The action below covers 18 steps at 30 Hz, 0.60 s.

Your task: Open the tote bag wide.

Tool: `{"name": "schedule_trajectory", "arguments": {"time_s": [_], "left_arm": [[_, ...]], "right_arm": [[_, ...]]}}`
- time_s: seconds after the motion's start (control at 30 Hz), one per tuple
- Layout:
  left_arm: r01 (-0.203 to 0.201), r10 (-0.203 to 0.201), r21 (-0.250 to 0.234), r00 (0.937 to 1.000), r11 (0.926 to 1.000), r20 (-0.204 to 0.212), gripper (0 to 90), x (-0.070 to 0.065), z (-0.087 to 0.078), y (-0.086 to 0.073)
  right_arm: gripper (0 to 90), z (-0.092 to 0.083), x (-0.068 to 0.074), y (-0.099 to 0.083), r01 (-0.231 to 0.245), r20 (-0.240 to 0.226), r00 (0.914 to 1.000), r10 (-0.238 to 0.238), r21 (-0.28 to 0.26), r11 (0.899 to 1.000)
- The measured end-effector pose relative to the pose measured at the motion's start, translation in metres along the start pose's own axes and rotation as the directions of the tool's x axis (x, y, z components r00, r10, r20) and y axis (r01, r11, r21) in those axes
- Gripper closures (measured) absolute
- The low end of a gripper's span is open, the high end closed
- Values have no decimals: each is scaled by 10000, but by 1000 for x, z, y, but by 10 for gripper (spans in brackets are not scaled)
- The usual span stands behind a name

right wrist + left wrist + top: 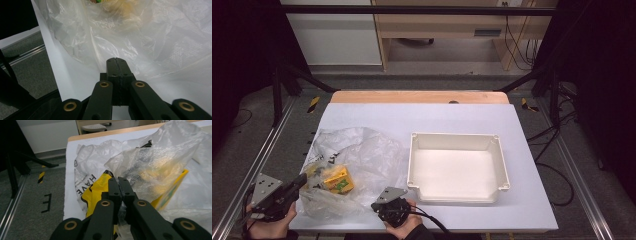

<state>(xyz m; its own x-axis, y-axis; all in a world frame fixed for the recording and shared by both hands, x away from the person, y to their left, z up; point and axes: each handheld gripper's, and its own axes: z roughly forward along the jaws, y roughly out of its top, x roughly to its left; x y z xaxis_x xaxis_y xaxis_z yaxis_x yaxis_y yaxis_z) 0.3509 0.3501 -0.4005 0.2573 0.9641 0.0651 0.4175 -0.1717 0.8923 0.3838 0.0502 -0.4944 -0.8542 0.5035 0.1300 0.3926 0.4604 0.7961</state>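
A crumpled clear plastic bag [357, 155] lies on the left half of the table, with a yellow box [337, 179] inside it. In the left gripper view the bag [155, 162] bunches up just beyond the tips and the yellow box [96, 192] shows through the film. My left gripper [302, 180] [118, 180] is at the bag's near left edge, its jaws shut on the film. My right gripper [391, 206] [116, 60] sits at the table's front edge with its jaws shut, tips resting at the bag's [130, 37] near right edge.
An empty white tray [502, 165] stands right of the bag, close to the right gripper. White paper [422, 115] covers the table. The table's left edge [66, 182] drops to grey floor beside the left gripper.
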Motion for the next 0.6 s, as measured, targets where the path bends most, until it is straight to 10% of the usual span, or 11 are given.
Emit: {"name": "schedule_trajectory", "arguments": {"time_s": [0.3, 0.6], "left_arm": [[537, -543, 350, 9984, 9979, 181, 896, 8, 9, -10], [535, -542, 233, 9981, 9983, 285, 896, 10, 4, -13]], "right_arm": [[900, -2, 0, 4, 62, 41, 10000, -61, -220, 9997], [744, -34, -5, 34, 459, 743, 9967, -328, -1822, 9822]]}}
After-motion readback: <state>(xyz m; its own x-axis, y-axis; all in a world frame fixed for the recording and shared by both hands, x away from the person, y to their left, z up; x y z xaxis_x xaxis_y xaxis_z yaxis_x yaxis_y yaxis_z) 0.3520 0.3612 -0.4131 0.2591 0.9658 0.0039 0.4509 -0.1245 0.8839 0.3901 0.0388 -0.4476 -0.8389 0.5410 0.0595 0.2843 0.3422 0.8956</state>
